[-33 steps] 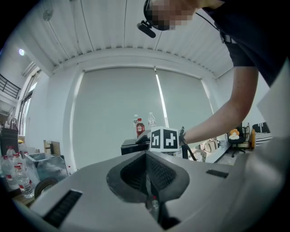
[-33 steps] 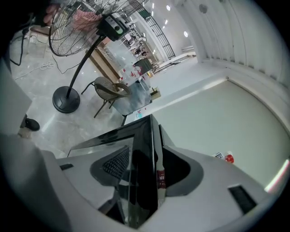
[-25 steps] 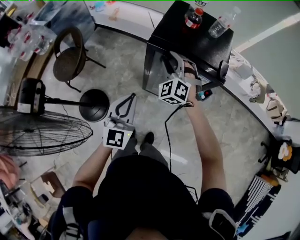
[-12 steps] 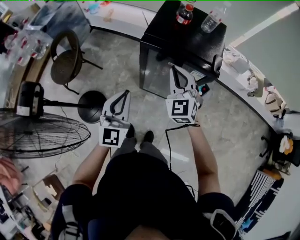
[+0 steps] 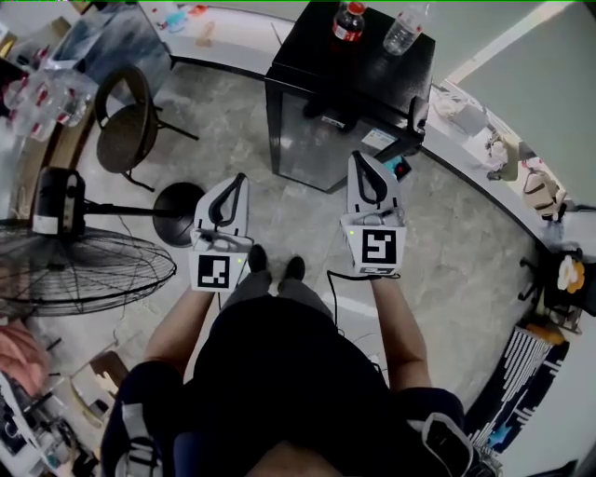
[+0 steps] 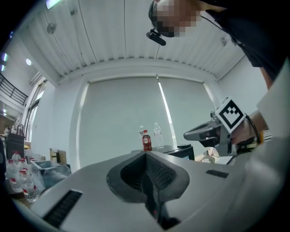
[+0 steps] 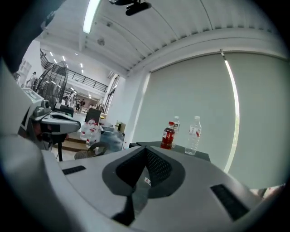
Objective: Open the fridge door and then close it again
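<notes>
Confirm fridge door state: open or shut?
Shut. In the head view the fridge door lies flush across the front of the black fridge, with no gap or swung-out edge showing.

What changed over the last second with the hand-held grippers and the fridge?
The right hand-held gripper drew back from the front of the fridge toward the person and rolled upright. Its jaws have just been closing, with nothing between them. The left hand-held gripper stayed shut and empty beside it. The fridge door looks shut, and the two bottles on top have not moved.
</notes>
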The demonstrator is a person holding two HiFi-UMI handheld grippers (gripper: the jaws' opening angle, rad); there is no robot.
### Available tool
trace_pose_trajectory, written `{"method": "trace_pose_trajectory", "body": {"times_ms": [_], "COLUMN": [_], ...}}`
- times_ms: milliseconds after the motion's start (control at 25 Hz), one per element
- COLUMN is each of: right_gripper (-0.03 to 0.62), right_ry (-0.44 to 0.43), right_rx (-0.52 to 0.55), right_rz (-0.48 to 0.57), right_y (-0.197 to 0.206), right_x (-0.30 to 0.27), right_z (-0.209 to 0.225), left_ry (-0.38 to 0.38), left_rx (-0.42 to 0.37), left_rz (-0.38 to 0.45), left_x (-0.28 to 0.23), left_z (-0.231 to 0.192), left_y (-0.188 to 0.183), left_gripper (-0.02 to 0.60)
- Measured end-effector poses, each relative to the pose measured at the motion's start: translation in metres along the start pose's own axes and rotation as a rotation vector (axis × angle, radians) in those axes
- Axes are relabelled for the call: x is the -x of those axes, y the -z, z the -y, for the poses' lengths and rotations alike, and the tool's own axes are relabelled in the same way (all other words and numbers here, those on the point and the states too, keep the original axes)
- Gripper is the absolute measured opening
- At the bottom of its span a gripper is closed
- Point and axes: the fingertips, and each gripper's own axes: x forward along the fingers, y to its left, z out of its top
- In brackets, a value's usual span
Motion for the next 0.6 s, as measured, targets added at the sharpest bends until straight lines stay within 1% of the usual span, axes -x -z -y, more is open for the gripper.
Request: {"method": "trace_pose_trajectory", "body": {"times_ms": [120,240,600], "right_gripper": [0.020,0.020,0.020], "right_ry": [0.023,0.048,0.129], "right_rx": [-0.050,-0.082,-0.145], "right_rz": [0.016,0.031,0.043], "right_y": [-0.003,-0.005,-0.002], "right_x": [0.016,0.031,0.063], "right_z": [0.005,0.011,0.025], "left_ry": [-0.012,-0.022,-0.054], "left_rx": [-0.005,-0.005,-0.006], "left_rz": [0.034,0.033,0.090], "left_x": [0.003,0.004,0.005], "left_z": [0.000,-0.001,-0.003], "left_y": [-0.009,-0.013,-0.032], "left_gripper": [0.023,0.023,0.023]}}
